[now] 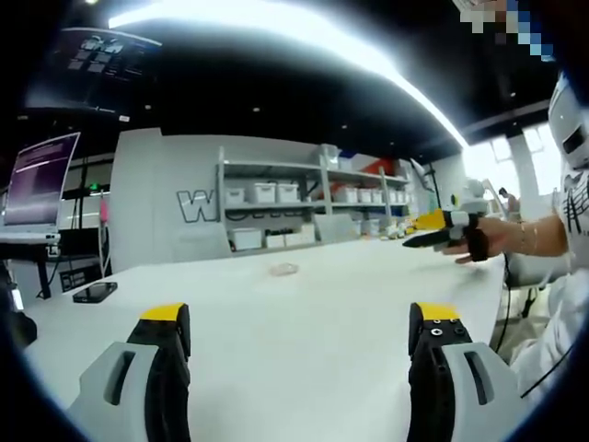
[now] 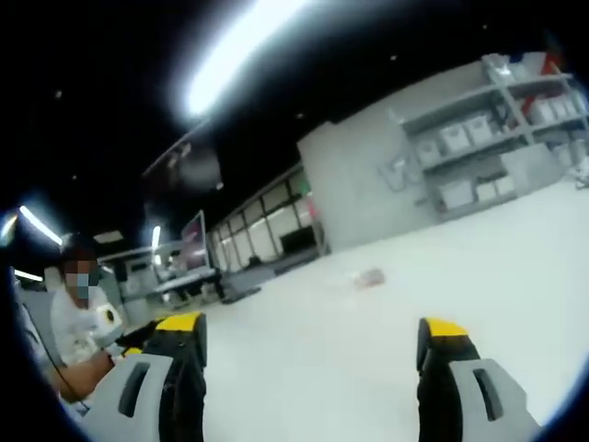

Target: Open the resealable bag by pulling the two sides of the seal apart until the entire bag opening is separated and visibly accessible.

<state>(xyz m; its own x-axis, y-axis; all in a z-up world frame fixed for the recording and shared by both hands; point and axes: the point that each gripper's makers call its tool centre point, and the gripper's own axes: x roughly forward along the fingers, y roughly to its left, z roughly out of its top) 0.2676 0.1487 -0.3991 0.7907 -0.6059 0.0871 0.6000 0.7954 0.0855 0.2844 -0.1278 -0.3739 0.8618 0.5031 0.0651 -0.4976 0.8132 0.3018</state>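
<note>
Both of my tools hang above a white tabletop (image 1: 304, 322) with the job not yet begun. My left hand-held gripper (image 1: 299, 331) has its jaws spread wide and empty, yellow tips pointing toward the far edge; my right hand-held gripper (image 2: 313, 345) is spread the same way, holding nothing. The resealable bag (image 1: 284, 270), a small clear packet, lies flat and alone near the middle of the tabletop, well apart from either tool; in the right gripper view it shows as a pale blurred patch (image 2: 368, 277) ahead of the jaws. Whether its seal is closed is too small to tell, though nothing suggests it has been touched. At the far right of the left gripper view a hand (image 1: 497, 238) holds another yellow-tipped tool over the tabletop edge. Grey shelving with white bins (image 1: 313, 198) stands beyond, a phone (image 1: 95, 292) lies at the near left, and a monitor (image 1: 39, 180) glows far left. I judge this the approach stage: next, both tools must travel out to the bag, each pinching one side of the lip just below the seal before any pulling apart.
</note>
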